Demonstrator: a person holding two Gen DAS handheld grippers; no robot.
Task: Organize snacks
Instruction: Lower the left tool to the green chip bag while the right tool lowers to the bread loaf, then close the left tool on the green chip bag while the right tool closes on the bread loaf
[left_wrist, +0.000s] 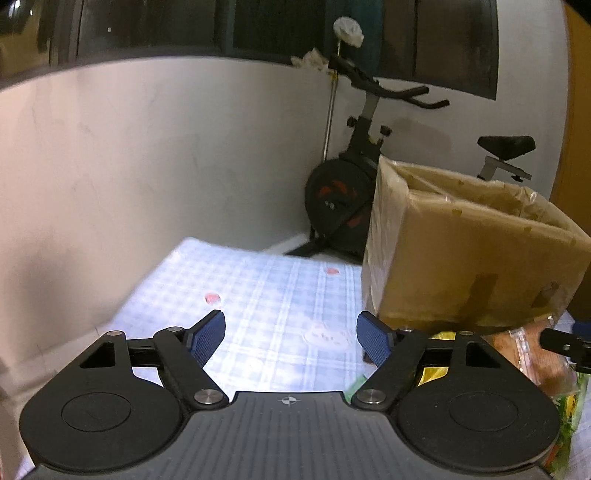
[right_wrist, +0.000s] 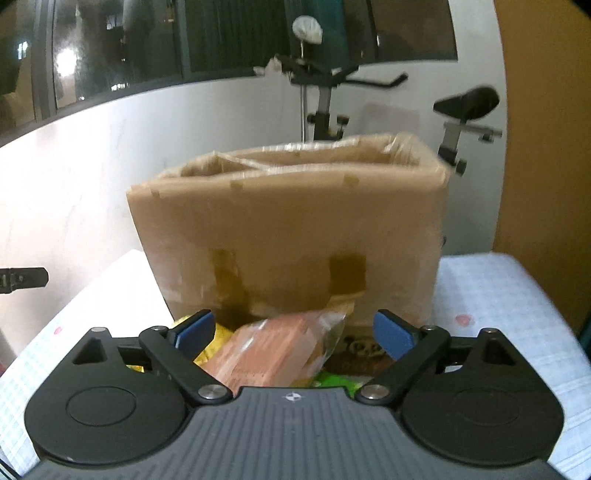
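Observation:
A tall open cardboard box stands on the checked tablecloth. Snack packets lie heaped at its near foot: a clear-wrapped brown packet, a yellow packet and a green one. My right gripper hangs open over the heap; the brown packet shows between its blue pads, and neither pad touches it. My left gripper is open over bare cloth to the left of the box, nothing between its pads. A black tip of the right gripper shows at the left wrist view's right edge.
An exercise bike stands behind the table against the white wall. An orange panel rises at the far right. The cloth-covered table extends on both sides of the box, its far edge just behind it.

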